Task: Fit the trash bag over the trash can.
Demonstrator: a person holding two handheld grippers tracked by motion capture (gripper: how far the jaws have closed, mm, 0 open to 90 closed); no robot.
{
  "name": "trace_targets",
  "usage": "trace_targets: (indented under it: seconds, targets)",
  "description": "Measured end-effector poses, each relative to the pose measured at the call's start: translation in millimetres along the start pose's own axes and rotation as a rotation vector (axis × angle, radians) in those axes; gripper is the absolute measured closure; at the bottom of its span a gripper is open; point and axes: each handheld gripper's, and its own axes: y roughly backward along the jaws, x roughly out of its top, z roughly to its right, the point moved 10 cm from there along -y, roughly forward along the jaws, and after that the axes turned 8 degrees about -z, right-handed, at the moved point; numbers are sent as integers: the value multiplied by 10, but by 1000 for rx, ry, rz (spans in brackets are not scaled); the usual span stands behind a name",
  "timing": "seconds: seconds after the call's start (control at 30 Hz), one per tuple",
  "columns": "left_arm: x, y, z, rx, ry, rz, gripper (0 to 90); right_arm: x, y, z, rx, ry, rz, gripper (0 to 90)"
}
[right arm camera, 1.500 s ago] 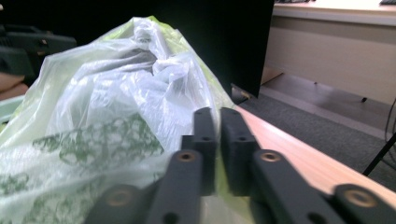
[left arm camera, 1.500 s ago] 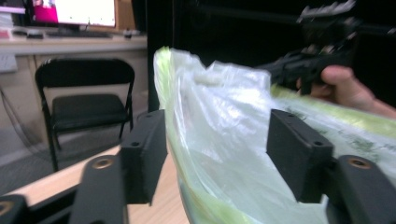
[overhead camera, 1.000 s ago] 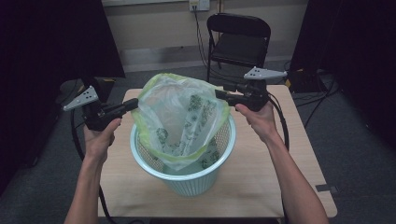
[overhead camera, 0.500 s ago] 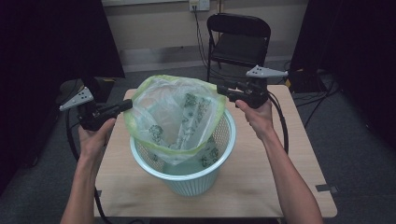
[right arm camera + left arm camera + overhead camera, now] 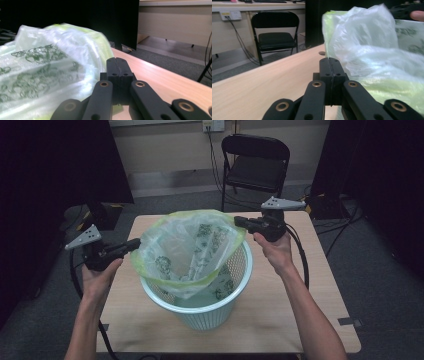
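Left claw (image 5: 134, 243) is kept clamped tight on one edge of the thin clear plastic bag with yellow-green rim and green print (image 5: 190, 252). Right claw (image 5: 239, 222) was just snapped shut on the opposite edge. The mouth is stretched open and the bottom hangs inside the pale-blue mesh wastebasket (image 5: 220, 307). The rim isn't folded over the basket yet, and nothing else is seen inside.

We see the basket (image 5: 200, 305) on the table (image 5: 310, 305), between our left gripper (image 5: 134, 243) and right gripper (image 5: 239, 222). The bag (image 5: 190, 250) hangs in the basket, its rim spanning from one gripper's tip to the other's. A chair (image 5: 256, 162) stands beyond both grippers, behind the table.
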Motion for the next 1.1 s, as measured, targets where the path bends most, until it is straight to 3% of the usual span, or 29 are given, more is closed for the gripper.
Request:
trace_targets:
  seconds: [0.13,0.3,0.33,0.43,0.5,0.53,0.6,0.73,0.83,0.9,0.97,1.0,1.03,1.07,1.1]
  targets:
    - [-174,-32,21,11,19,-27,900,-180,60,45,-10,-16,-12,900]
    - [-130,-115,-94,31,56,-1,900,-184,-51,62,-23,-7,-26,900]
    - [-59,-126,-147,38,65,27,900,-101,-66,48,-22,7,4,896]
    - [-19,-157,-196,41,78,35,900,-36,-96,76,-30,0,12,887]
    - [-88,-250,-240,67,77,-28,900,-36,-163,139,-46,-17,-10,889]
    - [-198,-334,-228,80,58,-96,900,-89,-240,190,-61,-27,-47,895]
    - [-244,-357,-200,67,49,-109,900,-129,-270,211,-66,-29,-65,899]
    - [-428,-276,-82,28,42,-114,900,-374,-327,185,-42,-19,-108,900]
    - [-484,-183,-25,-9,51,-95,900,-514,-318,129,-16,-5,-120,890]
    - [-481,-150,-19,-7,49,-86,900,-524,-304,118,-9,-4,-109,863]
    - [-421,-89,-47,16,64,-42,892,-485,-259,137,-23,-7,-79,773]
    - [-304,-46,-133,47,113,17,720,-381,-199,192,-49,-22,-31,676]
    - [-304,-46,-133,47,113,17,692,-381,-199,192,-49,-22,-31,676]
    - [-164,-16,-172,32,129,78,667,-289,-158,243,-71,-34,-20,640]
    - [-164,-16,-172,32,129,78,641,-289,-158,243,-71,-34,-20,640]
